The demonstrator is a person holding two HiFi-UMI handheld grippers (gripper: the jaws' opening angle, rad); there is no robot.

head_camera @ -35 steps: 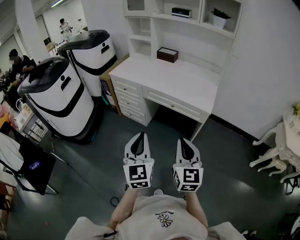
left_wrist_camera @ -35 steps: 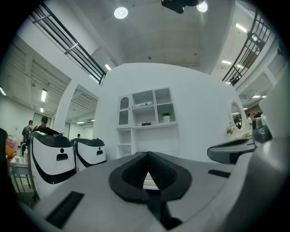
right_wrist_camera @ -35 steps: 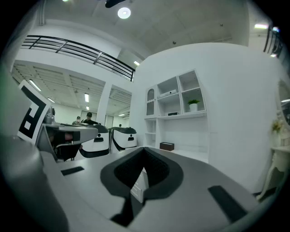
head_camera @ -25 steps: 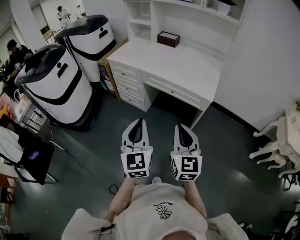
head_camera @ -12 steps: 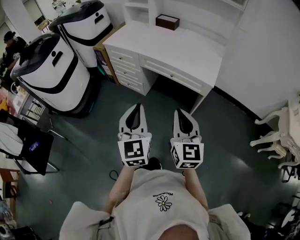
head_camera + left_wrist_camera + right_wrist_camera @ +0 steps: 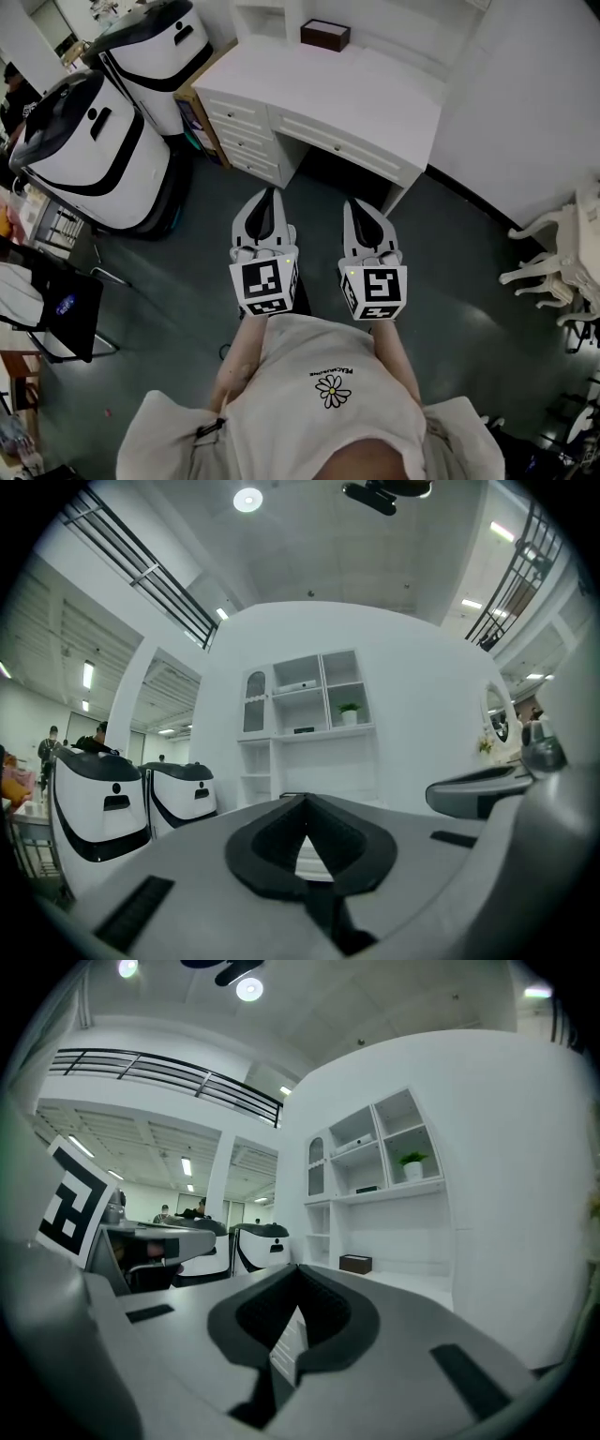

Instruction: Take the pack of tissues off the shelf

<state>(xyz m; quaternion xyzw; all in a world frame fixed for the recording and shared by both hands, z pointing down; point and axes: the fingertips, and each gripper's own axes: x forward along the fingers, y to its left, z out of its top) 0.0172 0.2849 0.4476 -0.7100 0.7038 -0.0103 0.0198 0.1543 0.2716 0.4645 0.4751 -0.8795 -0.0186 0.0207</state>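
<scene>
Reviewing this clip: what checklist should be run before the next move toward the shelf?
1. Left gripper empty: ok, jaws together on nothing.
2. Right gripper empty: ok, jaws together on nothing.
3. Jaws opened for a grasp: not ok, both shut.
4. Shelf within reach: not ok, the desk stands ahead across the floor.
5. Target picked out: cannot tell; the small dark item on the shelf is too small to identify as tissues.
</scene>
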